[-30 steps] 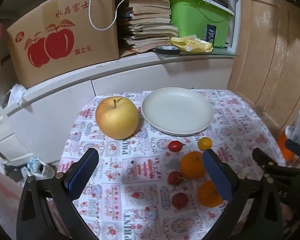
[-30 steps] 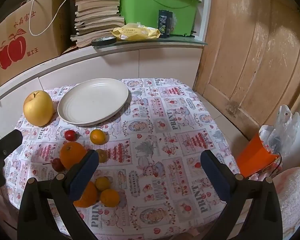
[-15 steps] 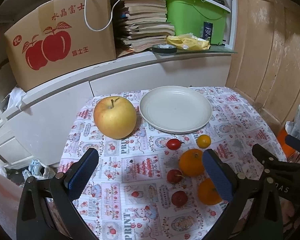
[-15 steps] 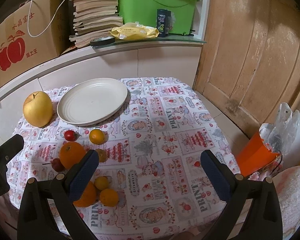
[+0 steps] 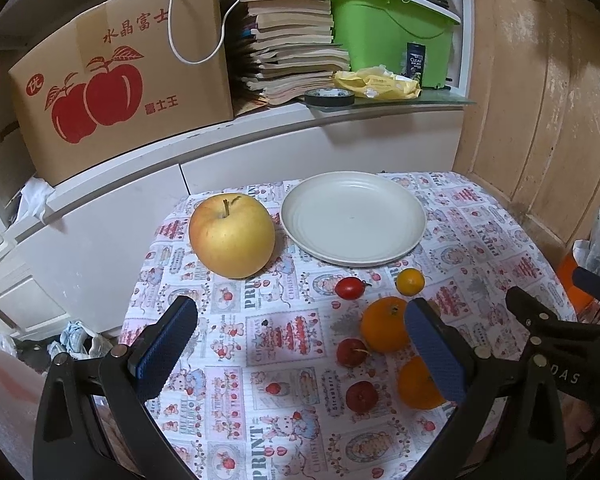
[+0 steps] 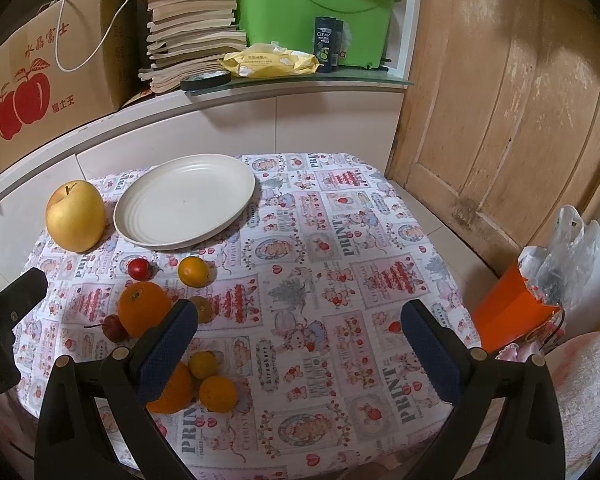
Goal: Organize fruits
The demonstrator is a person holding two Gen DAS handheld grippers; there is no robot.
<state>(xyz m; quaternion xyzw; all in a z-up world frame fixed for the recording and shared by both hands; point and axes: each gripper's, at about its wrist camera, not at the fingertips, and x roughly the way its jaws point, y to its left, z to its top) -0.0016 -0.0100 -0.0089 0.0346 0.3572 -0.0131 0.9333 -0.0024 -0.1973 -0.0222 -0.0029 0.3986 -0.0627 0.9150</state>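
Both your tools hang open over the counter (image 6: 340,216), gripping nothing.

Your left tool (image 5: 300,344) frames bare cloth low in its view; the apple (image 5: 232,236) sits upper left beside the plate (image 5: 354,218), oranges (image 5: 382,324) and small red fruits (image 5: 350,287) at lower right. Your right tool (image 6: 300,344) sits low centre, citrus (image 6: 144,310) behind its left finger.

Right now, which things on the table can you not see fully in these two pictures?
- Near orange, left wrist view: the left gripper's blue pad covers its right side.
- Same orange, right wrist view: the right gripper's pad covers its left part.
- Small fruit behind that pad: kind unclear.
- Table near edge: cut off by both grippers.
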